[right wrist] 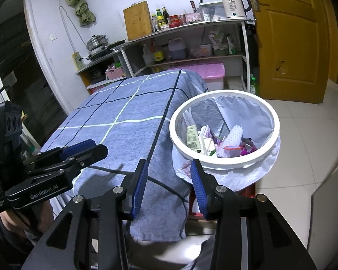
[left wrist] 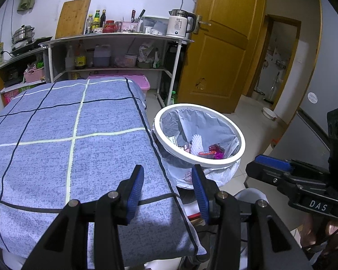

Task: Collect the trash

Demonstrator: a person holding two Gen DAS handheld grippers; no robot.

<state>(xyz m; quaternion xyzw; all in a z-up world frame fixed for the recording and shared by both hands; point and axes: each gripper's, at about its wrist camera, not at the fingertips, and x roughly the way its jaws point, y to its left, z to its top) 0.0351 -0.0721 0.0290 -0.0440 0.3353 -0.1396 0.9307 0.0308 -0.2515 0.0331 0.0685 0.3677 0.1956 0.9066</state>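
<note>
A white-rimmed trash bin [left wrist: 241, 144] [right wrist: 275, 121] with a grey liner stands beside the right edge of a table under a blue checked cloth [left wrist: 56, 135] [right wrist: 124, 130]. Inside lie wrappers, a white foam sleeve [left wrist: 195, 144] [right wrist: 233, 138] and a purple packet [left wrist: 217, 151]. My left gripper [left wrist: 167, 175] is open and empty over the cloth's near right corner. My right gripper [right wrist: 167, 169] is open and empty, between the cloth edge and the bin. Each gripper shows in the other's view, the left one [right wrist: 87, 149] and the right one [left wrist: 259, 164].
A metal shelf unit [left wrist: 115, 51] [right wrist: 191, 42] with bottles, a kettle [left wrist: 180, 23] [right wrist: 234, 3] and a cutting board stands behind the table. A pink storage box [left wrist: 144, 83] [right wrist: 211, 72] sits on the floor. A yellow door [left wrist: 223, 45] [right wrist: 293, 40] is at right, over tiled floor.
</note>
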